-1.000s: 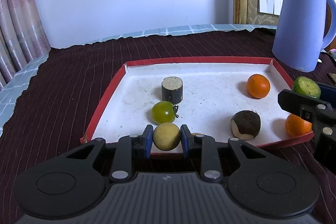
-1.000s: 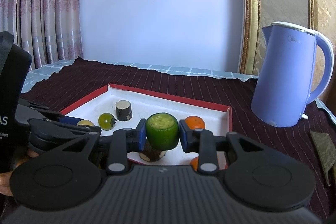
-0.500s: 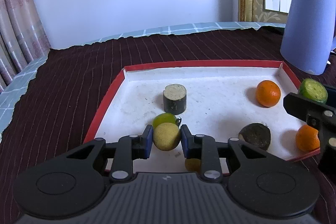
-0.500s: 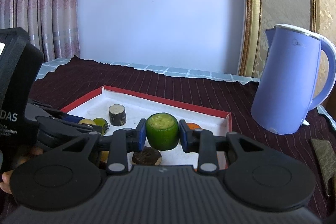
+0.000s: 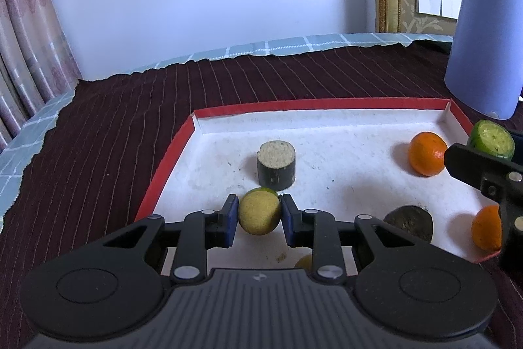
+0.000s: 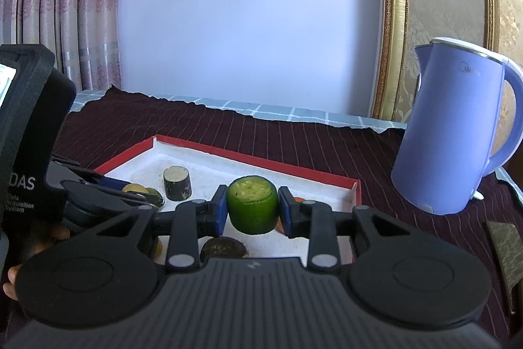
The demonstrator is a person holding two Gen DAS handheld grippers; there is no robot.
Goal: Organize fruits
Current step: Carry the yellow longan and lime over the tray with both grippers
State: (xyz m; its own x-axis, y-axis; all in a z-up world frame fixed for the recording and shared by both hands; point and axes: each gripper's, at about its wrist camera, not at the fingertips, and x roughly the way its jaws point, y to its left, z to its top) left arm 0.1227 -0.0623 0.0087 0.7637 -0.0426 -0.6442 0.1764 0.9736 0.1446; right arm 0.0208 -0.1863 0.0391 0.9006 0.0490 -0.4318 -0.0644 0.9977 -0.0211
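A lavender kettle (image 6: pixel 452 133) stands on the dark striped cloth (image 5: pixel 114 133), curtains (image 6: pixel 59 6) behind.

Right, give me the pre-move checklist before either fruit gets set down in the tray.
1. Left gripper shut on the yellow round fruit: ok, pads on both sides.
2. Right gripper shut on the green cut fruit: ok, cut face up.
3. Bare floor in the red-rimmed tray for both: ok, the middle is open.
4. Space under the left jaws: not ok, the green tomato sits just behind the held fruit.
5. Grippers apart from each other: ok in the left wrist view.
6. Blue kettle outside the tray: ok.
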